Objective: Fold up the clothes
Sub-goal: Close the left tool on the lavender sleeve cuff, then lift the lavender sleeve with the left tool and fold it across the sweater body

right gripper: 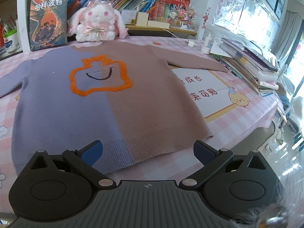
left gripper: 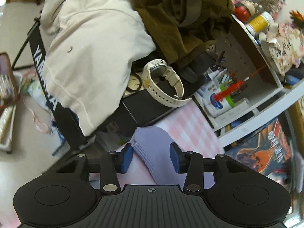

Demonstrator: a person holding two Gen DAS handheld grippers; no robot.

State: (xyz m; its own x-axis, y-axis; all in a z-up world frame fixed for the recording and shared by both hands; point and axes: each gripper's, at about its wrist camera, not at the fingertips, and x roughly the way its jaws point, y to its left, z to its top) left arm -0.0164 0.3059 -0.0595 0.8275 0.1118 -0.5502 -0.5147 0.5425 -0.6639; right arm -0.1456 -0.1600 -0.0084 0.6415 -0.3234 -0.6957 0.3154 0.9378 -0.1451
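Observation:
A sweater (right gripper: 106, 98), purple on its left half and brown on its right, lies flat on the pink checked table (right gripper: 237, 125) with an orange smiley outline on the chest. My right gripper (right gripper: 148, 152) is open just above its bottom hem. In the left wrist view, the purple sleeve cuff (left gripper: 152, 148) lies between the open blue pads of my left gripper (left gripper: 152, 156), not clamped.
A cream garment (left gripper: 91, 57) and an olive one (left gripper: 180, 15) are heaped on a black stand with a white watch (left gripper: 163, 81). A white shelf box (left gripper: 247, 87) holds pens. A plush rabbit (right gripper: 96, 22), a book (right gripper: 48, 20) and stacked books (right gripper: 252, 64) edge the table.

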